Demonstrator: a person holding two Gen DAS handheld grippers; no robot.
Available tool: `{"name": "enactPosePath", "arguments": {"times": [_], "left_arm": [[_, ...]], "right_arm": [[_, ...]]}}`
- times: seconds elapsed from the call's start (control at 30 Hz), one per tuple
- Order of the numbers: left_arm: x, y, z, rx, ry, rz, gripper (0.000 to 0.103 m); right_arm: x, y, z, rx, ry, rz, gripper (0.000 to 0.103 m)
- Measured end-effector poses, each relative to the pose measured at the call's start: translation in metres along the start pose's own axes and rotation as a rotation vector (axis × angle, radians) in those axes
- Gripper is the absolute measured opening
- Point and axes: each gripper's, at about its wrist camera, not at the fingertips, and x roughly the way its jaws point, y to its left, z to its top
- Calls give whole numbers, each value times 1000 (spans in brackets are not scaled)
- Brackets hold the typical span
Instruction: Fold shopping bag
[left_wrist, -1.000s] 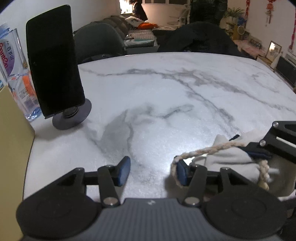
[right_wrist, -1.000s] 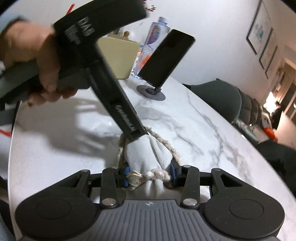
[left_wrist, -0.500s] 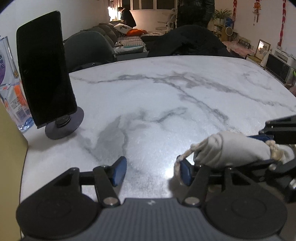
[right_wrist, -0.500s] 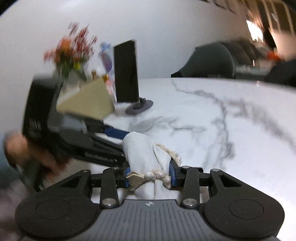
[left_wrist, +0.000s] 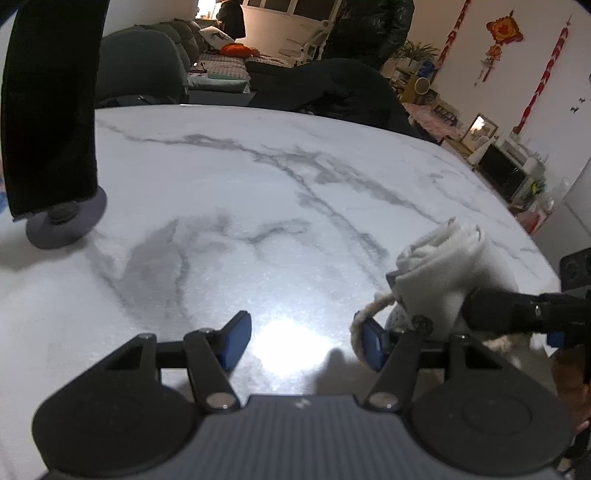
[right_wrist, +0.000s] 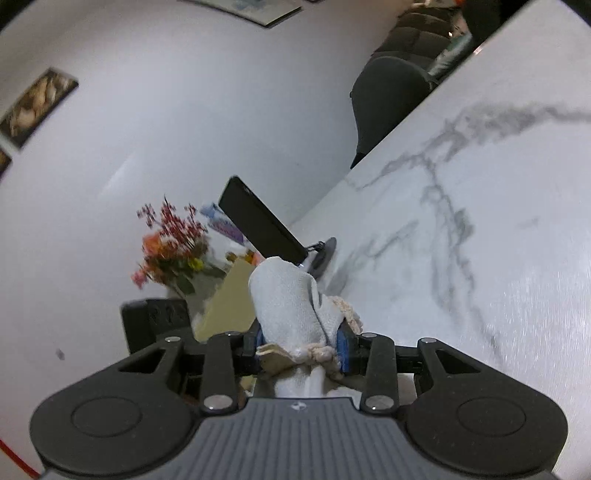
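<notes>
The rolled shopping bag (right_wrist: 291, 306) is clamped by the right gripper (right_wrist: 300, 341) to stay compact, while the left gripper (left_wrist: 303, 341) is spread wide and empty.

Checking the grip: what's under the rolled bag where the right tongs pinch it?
A knotted rope handle wraps the rolled bag between the right tongs. Below that, the tongs' body hides everything.

no readable text, bottle label too blurred

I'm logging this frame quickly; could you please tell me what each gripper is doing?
Left gripper: open, holding nothing.
Right gripper: shut on the rolled shopping bag.
</notes>
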Motion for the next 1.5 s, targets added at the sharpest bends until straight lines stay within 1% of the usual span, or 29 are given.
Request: {"name": "enactPosePath", "arguments": {"times": [0.13, 0.23, 0.3, 0.33, 0.4, 0.43, 0.5, 0.53, 0.57, 0.6, 0.73, 0.77, 0.8, 0.93, 1.13, 1.2, 1.27, 1.3, 1.43, 1.47, 1.5], "left_arm": [[1, 0, -2, -37, 4, -63, 59], [3, -1, -4, -67, 13, -108, 55], [4, -2, -5, -87, 21, -141, 46], [6, -2, -6, -107, 28, -164, 43], [9, -2, -8, -140, 35, -198, 34], [11, -3, -10, -151, 44, -221, 31], [17, -10, -15, -152, 81, -291, 22], [20, -14, -16, -155, 86, -298, 19], [22, -17, -16, -141, 85, -293, 14], [24, -21, -16, -125, 85, -298, 11], [31, -22, -15, -153, 76, -337, 11], [32, -20, -14, -172, 72, -345, 15], [34, -19, -14, -189, 68, -345, 23], [36, -15, -17, -252, 42, -355, 34], [31, -23, -23, -271, -20, -332, 50], [27, -30, -24, -242, -43, -291, 61], [22, -37, -25, -208, -57, -249, 68], [20, -37, -26, -208, -56, -249, 71], [14, -30, -28, -252, -57, -279, 75], [13, -30, -28, -256, -60, -273, 76], [13, -30, -27, -251, -65, -256, 80]], "right_arm": [[-7, -3, -4, 58, -45, 41, 36], [-12, -6, -9, 103, -76, 69, 36], [-13, -7, -12, 125, -93, 77, 36], [-13, -8, -13, 139, -103, 82, 36], [-14, -11, -15, 166, -127, 90, 36], [-15, -13, -16, 180, -143, 92, 37], [-18, -16, -16, 205, -179, 91, 37], [-19, -16, -15, 211, -192, 82, 37], [-20, -16, -15, 207, -196, 58, 37], [-20, -16, -15, 202, -201, 32, 37], [-26, -8, -13, 122, -251, -42, 37], [-28, -6, -13, 104, -261, -49, 37], [-29, -4, -12, 95, -269, -55, 38], [-36, 0, -13, 76, -306, -57, 39], [-47, 8, -17, 54, -351, -59, 40], [-56, 5, -23, 43, -357, -58, 40], [-60, 5, -26, 41, -363, -54, 40], [-62, 4, -27, 45, -367, -46, 41], [-68, -1, -32, 92, -375, -3, 41], [-68, -3, -33, 103, -375, 5, 41], [-68, -4, -34, 113, -374, 12, 41]]}}
